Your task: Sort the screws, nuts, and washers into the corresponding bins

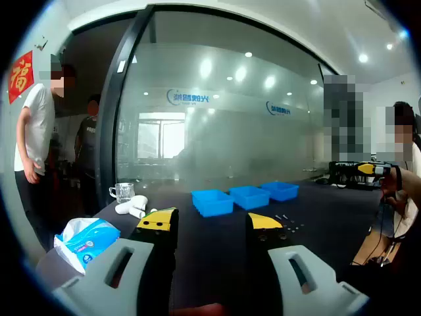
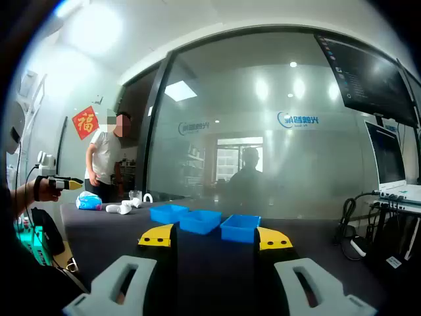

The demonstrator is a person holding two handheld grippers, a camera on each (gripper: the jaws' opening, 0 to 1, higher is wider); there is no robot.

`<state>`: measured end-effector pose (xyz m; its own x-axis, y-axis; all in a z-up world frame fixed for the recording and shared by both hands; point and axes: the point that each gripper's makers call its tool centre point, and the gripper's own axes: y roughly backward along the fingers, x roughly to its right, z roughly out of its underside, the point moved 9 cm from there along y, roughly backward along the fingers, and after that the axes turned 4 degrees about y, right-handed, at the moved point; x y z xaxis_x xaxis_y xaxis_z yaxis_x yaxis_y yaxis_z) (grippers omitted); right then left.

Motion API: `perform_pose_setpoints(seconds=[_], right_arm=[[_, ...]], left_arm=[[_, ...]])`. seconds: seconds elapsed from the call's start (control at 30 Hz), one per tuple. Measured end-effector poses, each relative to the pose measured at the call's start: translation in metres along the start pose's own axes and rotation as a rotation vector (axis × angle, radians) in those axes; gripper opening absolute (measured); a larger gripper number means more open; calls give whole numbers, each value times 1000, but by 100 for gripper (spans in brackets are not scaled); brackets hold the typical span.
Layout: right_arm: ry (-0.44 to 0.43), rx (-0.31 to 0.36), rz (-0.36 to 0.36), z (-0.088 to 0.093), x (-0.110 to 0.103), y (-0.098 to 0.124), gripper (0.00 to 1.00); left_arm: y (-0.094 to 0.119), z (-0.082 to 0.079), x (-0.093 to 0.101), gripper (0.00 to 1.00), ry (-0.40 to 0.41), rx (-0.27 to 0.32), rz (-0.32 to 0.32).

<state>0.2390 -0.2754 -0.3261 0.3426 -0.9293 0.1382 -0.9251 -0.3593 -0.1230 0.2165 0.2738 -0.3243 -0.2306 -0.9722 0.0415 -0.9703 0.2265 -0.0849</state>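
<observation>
Three blue bins stand in a row on the dark table [image 1: 217, 243]: near bin [image 1: 212, 202], middle bin [image 1: 249, 197], far bin [image 1: 279, 190]. Small screws, nuts and washers [image 1: 287, 224] lie scattered on the table right of the bins. My left gripper [image 1: 210, 224] is open, held above the table short of the bins, nothing between its yellow-tipped jaws. In the right gripper view the same bins [image 2: 201, 221] sit just beyond my right gripper [image 2: 215, 238], which is also open and empty.
A tissue pack [image 1: 85, 241], a glass mug [image 1: 123, 191] and white objects [image 1: 131, 207] sit at the table's left end. People stand at the left [image 1: 34, 131]. A seated person [image 1: 401, 178] holds another gripper at the right. A glass wall lies behind.
</observation>
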Motion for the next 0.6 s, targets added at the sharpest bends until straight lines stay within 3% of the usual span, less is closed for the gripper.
perform_pose_setpoints(seconds=[0.6], right_arm=[[-1,8,-2,-2,-1,1,42]], left_arm=[[0,-2,2,40,-4,4,5]])
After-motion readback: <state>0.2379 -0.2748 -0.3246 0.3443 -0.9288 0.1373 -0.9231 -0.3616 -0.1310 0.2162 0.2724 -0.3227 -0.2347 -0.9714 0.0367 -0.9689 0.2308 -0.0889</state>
